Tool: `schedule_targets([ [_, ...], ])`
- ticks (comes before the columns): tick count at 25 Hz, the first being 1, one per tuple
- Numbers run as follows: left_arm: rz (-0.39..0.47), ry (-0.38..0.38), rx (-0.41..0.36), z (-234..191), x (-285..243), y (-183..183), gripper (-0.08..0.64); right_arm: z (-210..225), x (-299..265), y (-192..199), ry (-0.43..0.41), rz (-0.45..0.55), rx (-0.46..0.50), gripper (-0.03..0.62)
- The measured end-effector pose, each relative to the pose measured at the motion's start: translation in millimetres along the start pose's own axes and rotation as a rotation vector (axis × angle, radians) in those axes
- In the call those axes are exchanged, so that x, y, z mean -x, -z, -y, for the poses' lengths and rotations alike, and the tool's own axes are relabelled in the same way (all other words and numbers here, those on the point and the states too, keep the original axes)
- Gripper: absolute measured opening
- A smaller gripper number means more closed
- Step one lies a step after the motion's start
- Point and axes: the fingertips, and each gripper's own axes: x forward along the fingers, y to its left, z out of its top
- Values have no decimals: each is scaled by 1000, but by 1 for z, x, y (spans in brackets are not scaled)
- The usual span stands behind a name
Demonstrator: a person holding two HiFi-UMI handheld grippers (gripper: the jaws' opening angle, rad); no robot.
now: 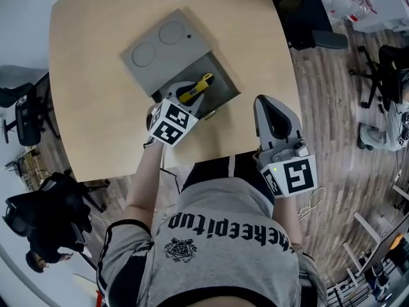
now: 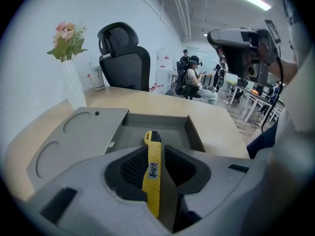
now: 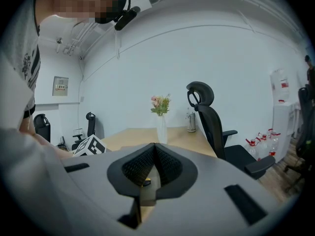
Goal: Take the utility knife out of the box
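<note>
The knife (image 1: 195, 88) lies inside the open part of the box (image 1: 227, 87), slanted, its yellow body bare on the grey floor. The lid (image 1: 163, 47) covers the box's far half, so only the near half is open. That is likely why the approach comes from the near side.

The left gripper (image 2: 156, 150) tilts down over the box's near rim. Its fingers (image 2: 130, 168) stand apart, one on each side of the knife, lined up along the handle. The pads do not seem to press on the handle, so the knife looks straddled rather than gripped. Set this way, closing should catch the handle across its narrow width, which is judged the firmest hold on so slim a tool.

The right gripper (image 3: 154, 149) hangs well clear of the box, out past the edge of the bench (image 1: 96, 75) on the near side. Its fingers (image 3: 135, 166) meet at the tips and hold nothing. It seems parked there to leave room at the box, since one gripper should be enough to lift the knife.
</note>
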Motion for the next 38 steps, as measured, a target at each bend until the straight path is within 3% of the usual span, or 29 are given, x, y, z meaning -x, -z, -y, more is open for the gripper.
schedule_targets([
  [7, -55, 38, 7, 0, -12, 10, 147, 4, 3, 1, 11, -5, 0, 6],
  [16, -121, 36, -9, -6, -22, 21, 156, 9, 4, 2, 23, -12, -1, 6],
  [31, -107, -10, 81, -7, -22, 20, 137, 4, 4, 1, 2, -8, 8, 6],
  [38, -13, -53, 159, -2, -6, -1, 135, 1, 9, -3, -32, 5, 24, 6],
])
